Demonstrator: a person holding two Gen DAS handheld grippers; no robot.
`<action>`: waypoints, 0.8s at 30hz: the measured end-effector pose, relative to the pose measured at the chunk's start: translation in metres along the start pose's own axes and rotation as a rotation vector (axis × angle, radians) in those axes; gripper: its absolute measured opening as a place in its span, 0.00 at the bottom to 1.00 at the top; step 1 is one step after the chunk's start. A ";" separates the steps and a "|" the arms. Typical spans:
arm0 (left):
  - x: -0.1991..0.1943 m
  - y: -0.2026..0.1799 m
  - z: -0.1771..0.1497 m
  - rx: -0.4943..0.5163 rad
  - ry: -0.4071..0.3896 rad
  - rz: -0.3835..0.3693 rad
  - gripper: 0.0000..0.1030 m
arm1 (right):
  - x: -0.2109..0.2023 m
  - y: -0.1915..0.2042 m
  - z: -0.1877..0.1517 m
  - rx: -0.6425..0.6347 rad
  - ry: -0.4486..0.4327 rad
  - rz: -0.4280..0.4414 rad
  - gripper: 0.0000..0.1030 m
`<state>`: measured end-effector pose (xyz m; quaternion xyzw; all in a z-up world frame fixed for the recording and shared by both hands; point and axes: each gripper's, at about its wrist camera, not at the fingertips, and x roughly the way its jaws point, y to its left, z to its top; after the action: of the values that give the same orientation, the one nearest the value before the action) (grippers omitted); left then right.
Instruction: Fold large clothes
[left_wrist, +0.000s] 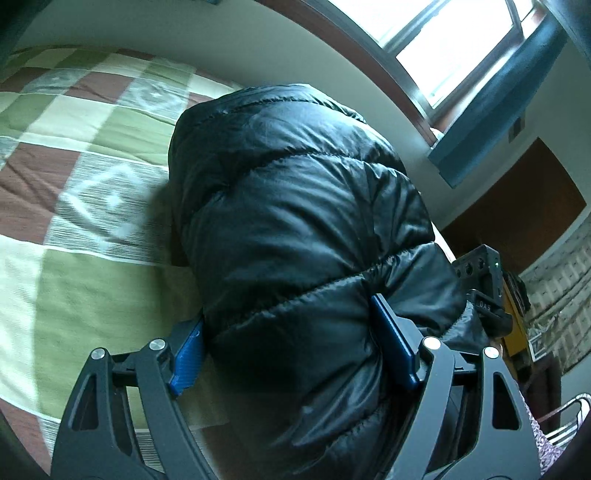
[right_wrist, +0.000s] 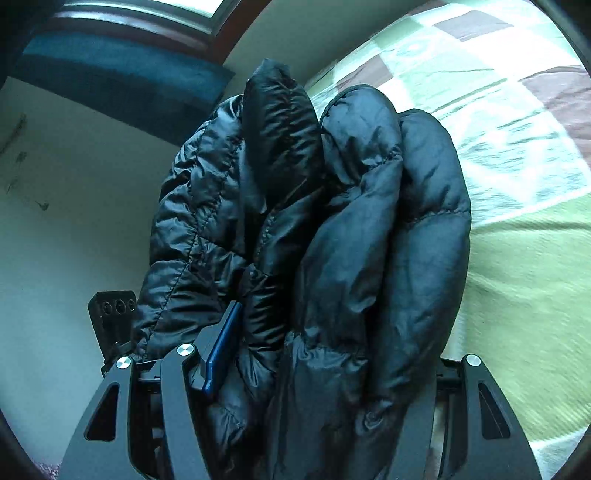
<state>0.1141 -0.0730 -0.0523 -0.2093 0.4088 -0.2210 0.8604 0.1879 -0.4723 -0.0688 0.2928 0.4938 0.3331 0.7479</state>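
I log the bed (left_wrist: 74, 155) first: a patchwork quilt of green, cream and brown squares fills the left of the left wrist view and the right of the right wrist view (right_wrist: 517, 147). Behind it I see a pale wall (left_wrist: 258, 55), then a window (left_wrist: 454, 48) with a dark wooden frame, bright with daylight, and a teal curtain (left_wrist: 495, 110) hanging below its corner; the same curtain (right_wrist: 110, 77) runs across the top left of the right wrist view. A brown wooden panel (left_wrist: 517, 199) stands to the right of the window. Next, the task item: a black quilted puffer jacket (left_wrist: 295, 206), bundled into a thick folded roll, held up over the bed between my two tools. My left gripper (left_wrist: 291, 347) is clamped across one end of the roll, both blue pads (left_wrist: 186, 356) pressed into the padding with the jaws wide. My right gripper (right_wrist: 328, 354) grasps the other end, where the layered folds of the jacket (right_wrist: 332, 221) fill the jaws; one blue pad (right_wrist: 221, 350) shows against the fabric, the other is buried under it. The right tool (left_wrist: 480, 273) shows past the jacket in the left view, and the left tool (right_wrist: 112, 314) likewise in the right view.
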 end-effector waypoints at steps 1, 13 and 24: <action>-0.002 0.002 0.002 -0.004 -0.006 0.007 0.78 | 0.004 0.001 0.001 -0.001 0.006 0.004 0.60; -0.021 0.036 0.006 -0.038 -0.047 0.023 0.78 | -0.005 -0.031 0.008 0.019 0.027 0.022 0.64; -0.022 0.036 0.003 -0.036 -0.048 0.023 0.78 | -0.013 -0.043 0.012 0.014 0.027 0.018 0.64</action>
<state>0.1116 -0.0307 -0.0564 -0.2253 0.3942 -0.1987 0.8685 0.2049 -0.5095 -0.0906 0.2979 0.5037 0.3404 0.7360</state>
